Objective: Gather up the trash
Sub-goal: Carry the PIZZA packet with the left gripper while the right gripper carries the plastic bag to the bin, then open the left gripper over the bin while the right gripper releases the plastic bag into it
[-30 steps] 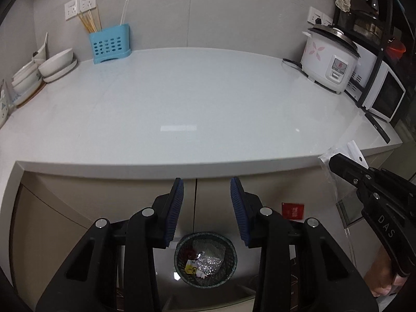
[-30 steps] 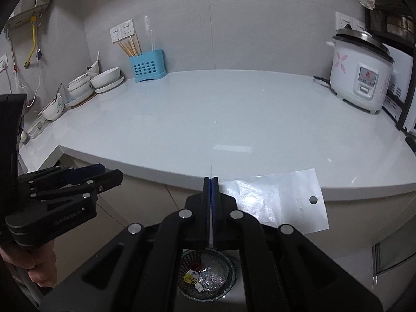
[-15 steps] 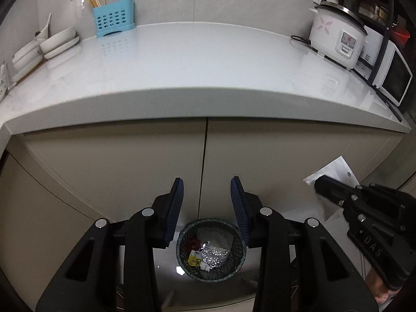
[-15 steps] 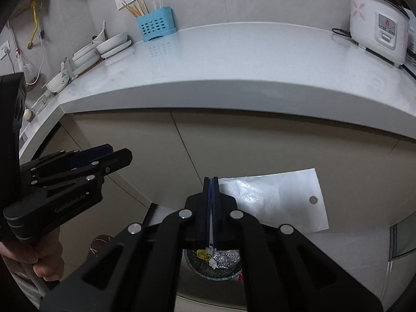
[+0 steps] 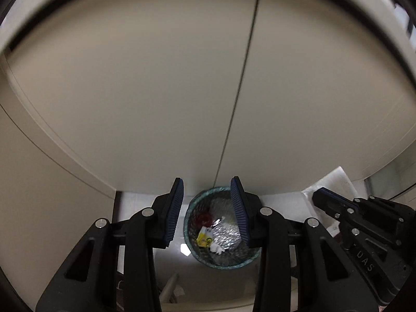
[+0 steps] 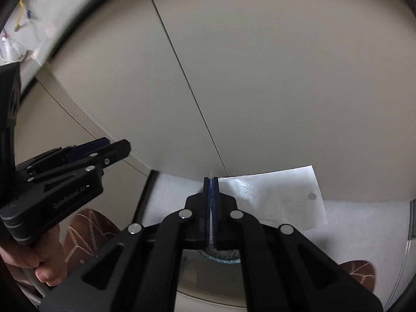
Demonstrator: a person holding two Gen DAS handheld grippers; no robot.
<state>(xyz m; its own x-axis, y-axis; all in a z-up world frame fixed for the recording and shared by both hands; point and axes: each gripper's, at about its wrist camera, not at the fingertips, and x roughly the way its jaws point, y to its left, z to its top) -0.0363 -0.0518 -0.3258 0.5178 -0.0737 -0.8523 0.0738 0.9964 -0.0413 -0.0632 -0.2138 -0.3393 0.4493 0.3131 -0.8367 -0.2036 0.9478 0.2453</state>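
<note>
Black plastic and dark blue ribbed pads make up both tools. The left gripper (image 5: 206,209) has its two fingers spread with nothing between them, and through the gap shows a round bin (image 5: 191,230) of teal wire mesh standing on the pale floor (image 5: 286,200) at the foot of the cabinet. Inside the bin lie a crumpled sheet of shiny silver foil (image 5: 226,234), a small yellow packet (image 5: 204,238), a red scrap (image 5: 204,218) and a bit of white paper (image 5: 217,248). The right gripper (image 6: 211,182) has its fingers pressed together on the near edge of a thin plastic bag (image 6: 273,197) (clear and crinkled near the pads, whiter and flat toward its far end, with one small round hole punched near a corner); the bag sticks out flat to the right of the pads, above the floor and just in front of the cabinet's base. Only a sliver of the bin's mesh rim shows under that gripper's body in its own view. Smooth matte beige cabinet doors (image 6: 260,78) fill the background, split by a thin dark seam. A hand (image 6: 33,265) grips the left tool's handle at the lower left of the right wrist view.
</note>
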